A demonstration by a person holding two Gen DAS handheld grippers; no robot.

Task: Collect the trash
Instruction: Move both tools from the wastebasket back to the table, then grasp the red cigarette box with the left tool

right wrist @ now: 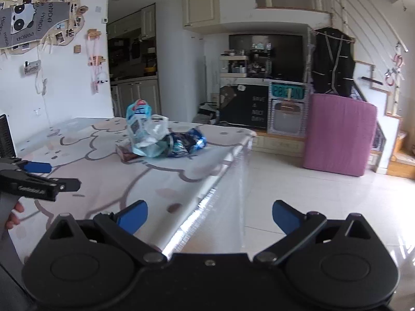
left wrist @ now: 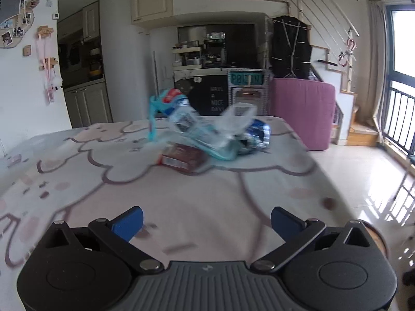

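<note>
A heap of trash lies on the table: a clear and teal plastic bag (left wrist: 197, 127), a crushed blue can (left wrist: 255, 136) at its right and a dark red wrapper (left wrist: 181, 156) in front. The heap also shows in the right wrist view: bag (right wrist: 145, 132), can (right wrist: 186, 142), wrapper (right wrist: 125, 151). My left gripper (left wrist: 206, 220) is open and empty, over the table well short of the heap. My right gripper (right wrist: 208, 216) is open and empty, over the table's right edge. The left gripper (right wrist: 39, 176) appears at the left of the right wrist view.
The table wears a white cloth with pink cartoon outlines (left wrist: 103, 176). Its right edge (right wrist: 220, 181) drops to a glossy tile floor (right wrist: 311, 194). A pink folded mattress (right wrist: 339, 134) stands on the floor beyond. A laptop edge (right wrist: 5, 137) sits at the table's far left.
</note>
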